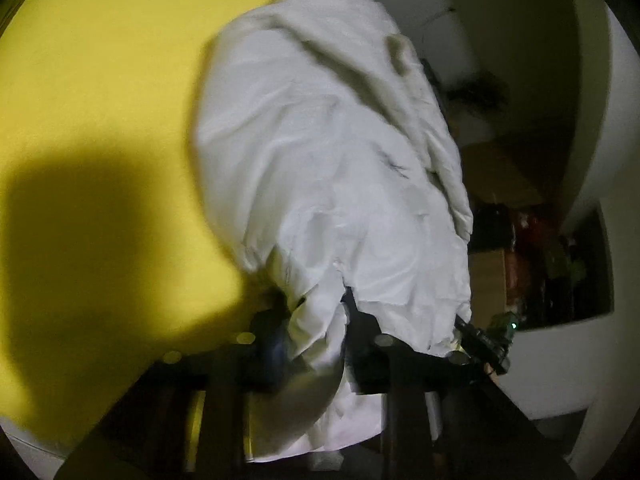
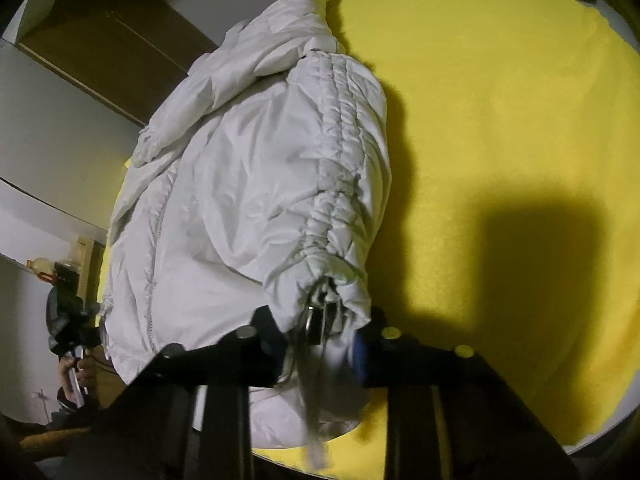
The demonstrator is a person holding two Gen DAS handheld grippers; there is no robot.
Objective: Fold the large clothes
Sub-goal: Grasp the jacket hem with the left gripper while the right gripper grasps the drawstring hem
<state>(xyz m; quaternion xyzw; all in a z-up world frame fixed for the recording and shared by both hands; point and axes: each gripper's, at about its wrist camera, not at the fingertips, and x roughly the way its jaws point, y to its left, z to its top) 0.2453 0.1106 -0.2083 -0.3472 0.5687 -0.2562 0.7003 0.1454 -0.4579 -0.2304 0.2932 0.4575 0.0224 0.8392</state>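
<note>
Both grippers clamped on white puffy jacket (image 2: 248, 184), ruched drawstring seam, yellow cloth (image 2: 500, 120) beneath

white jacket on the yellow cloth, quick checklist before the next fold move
1. Left gripper shut on white jacket hem: ok.
2. Right gripper shut on the gathered drawstring corner: ok.
3. Jacket lying on the yellow cloth: ok.
4. Space on the cloth to either side of the jacket: ok.
5. Jacket flat and smooth: not ok, bunched and wrinkled.
6. Far end with the hood lying straight: cannot tell.
</note>
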